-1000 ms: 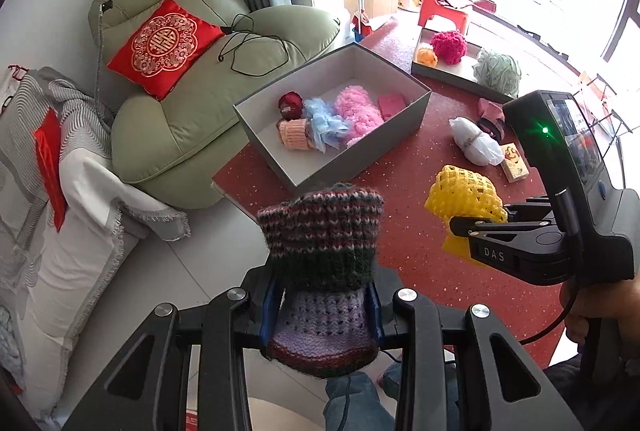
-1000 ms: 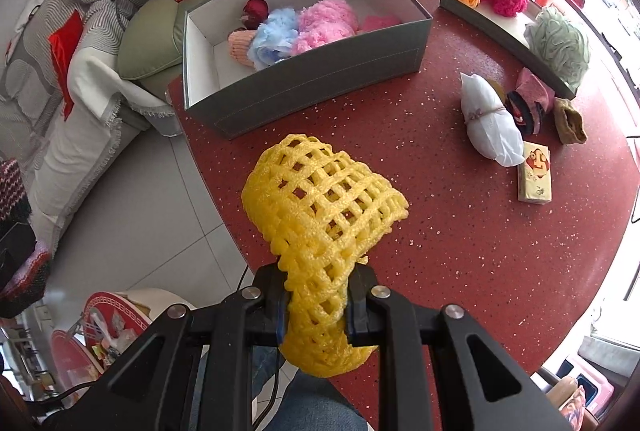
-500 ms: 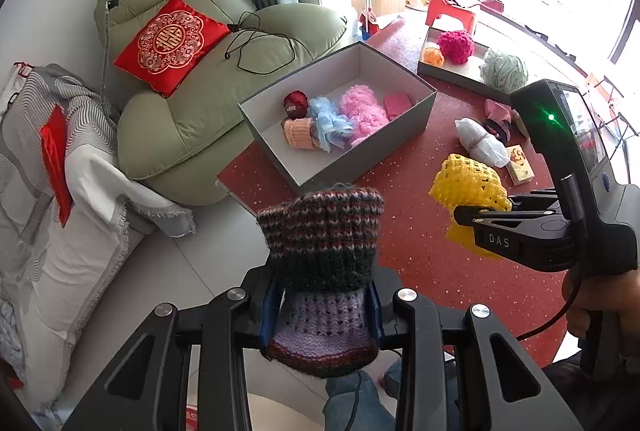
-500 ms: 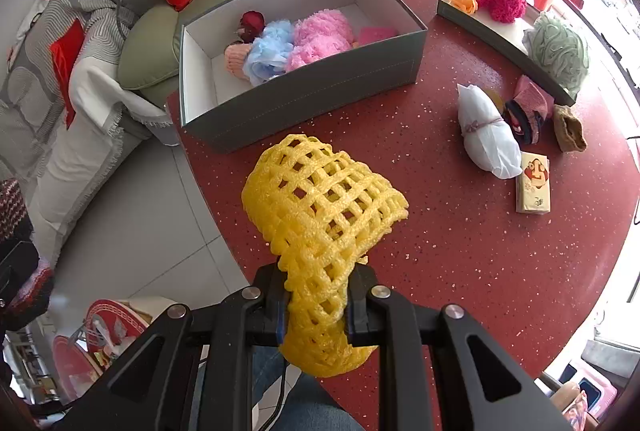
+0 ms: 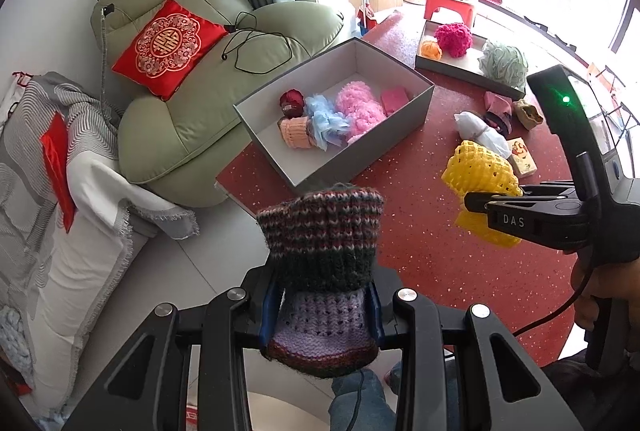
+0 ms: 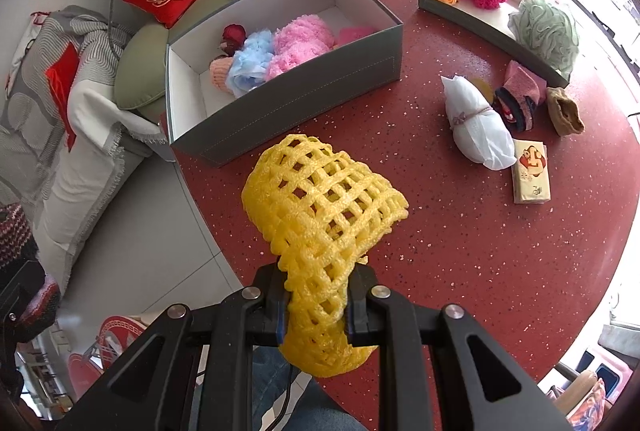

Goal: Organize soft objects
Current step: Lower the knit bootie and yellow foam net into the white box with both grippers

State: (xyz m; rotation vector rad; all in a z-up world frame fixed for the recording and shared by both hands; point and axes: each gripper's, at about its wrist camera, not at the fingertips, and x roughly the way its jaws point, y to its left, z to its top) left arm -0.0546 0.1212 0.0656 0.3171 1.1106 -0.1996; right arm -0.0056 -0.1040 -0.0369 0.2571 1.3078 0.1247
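Bare red tabletop (image 6: 460, 251) is lying open in front of the grey box (image 6: 304, 95); a white bundle (image 6: 478, 127) and small packet (image 6: 531, 171) are crowding its right side.

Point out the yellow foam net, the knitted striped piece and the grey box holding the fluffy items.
yellow foam net (image 6: 324, 203), right wrist view, on its open mesh top.
knitted striped piece (image 5: 320, 231), left wrist view, on its dark striped cuff.
grey box (image 6: 304, 91), right wrist view, on its near outer wall.

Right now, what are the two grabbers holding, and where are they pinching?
The left gripper pinches a striped knitted sock by its purple lower end. The right gripper pinches a yellow foam net near its narrow lower end.
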